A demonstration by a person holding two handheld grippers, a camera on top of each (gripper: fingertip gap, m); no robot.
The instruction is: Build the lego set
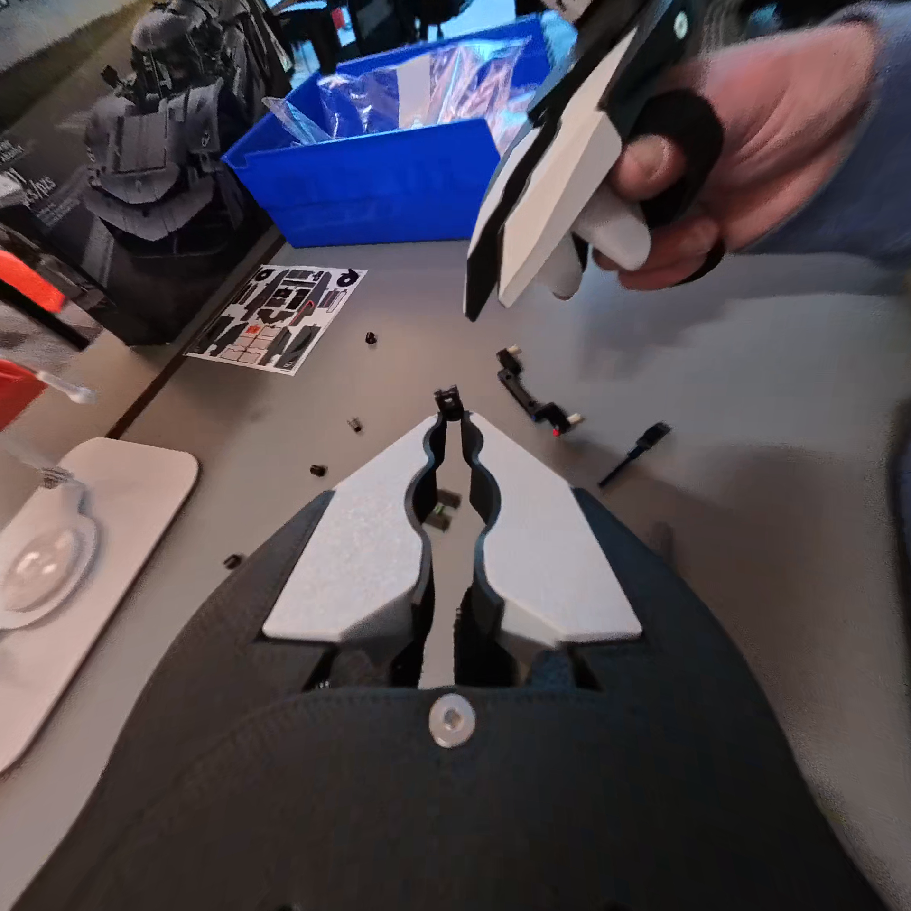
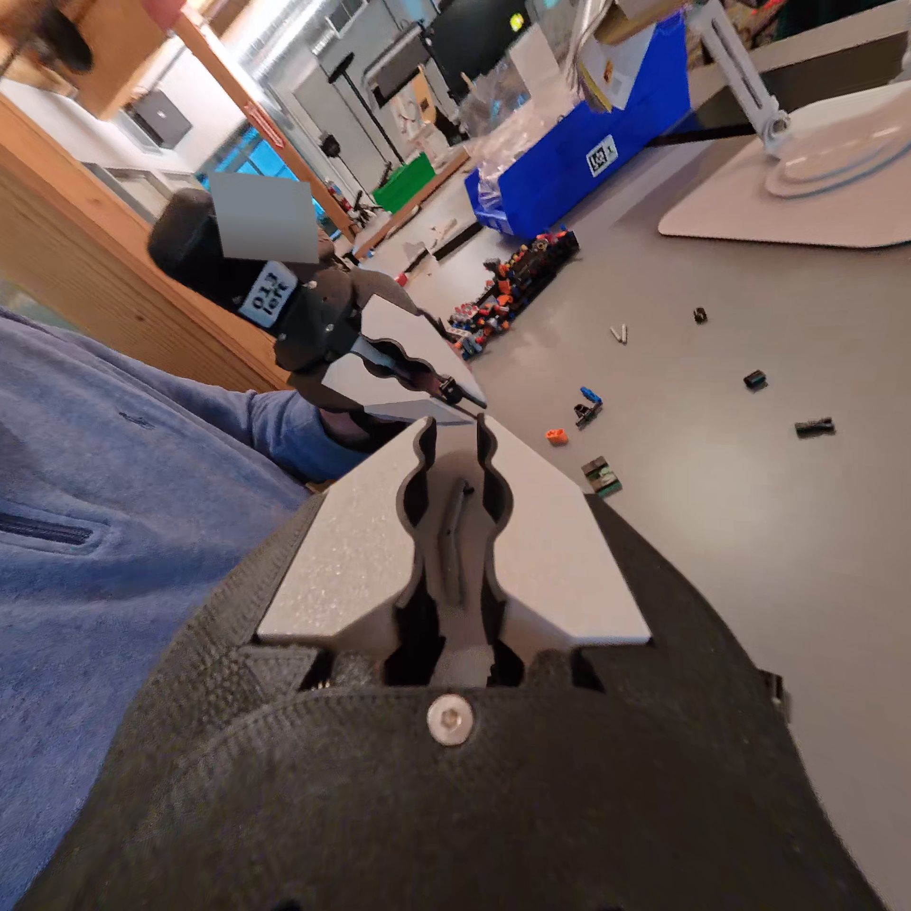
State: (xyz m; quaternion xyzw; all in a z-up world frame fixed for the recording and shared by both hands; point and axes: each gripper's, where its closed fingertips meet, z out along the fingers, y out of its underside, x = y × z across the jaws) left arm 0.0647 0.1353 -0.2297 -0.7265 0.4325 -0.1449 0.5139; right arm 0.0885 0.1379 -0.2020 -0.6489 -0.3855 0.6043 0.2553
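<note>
Pinching small black piece (image 1: 447, 403), left claw (image 1: 452, 419) over bare grey table (image 1: 715, 493)

A grey table (image 2: 690, 542) fronts wood-panelled walls (image 2: 74, 236), bright windows (image 2: 256, 148), and a dark monitor (image 2: 473, 39).

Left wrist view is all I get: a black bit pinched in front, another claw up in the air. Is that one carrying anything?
Observer: No. Its own view shows the right gripper open, with nothing between its fingers.
Operator: Any bricks besides these black ones?
Observer: Yes, a pile of colourful pieces lies farther along the table.
Operator: Anything colourful closer?
Observer: A small orange piece lies on the table, right of that gripper's tips in its view.
</note>
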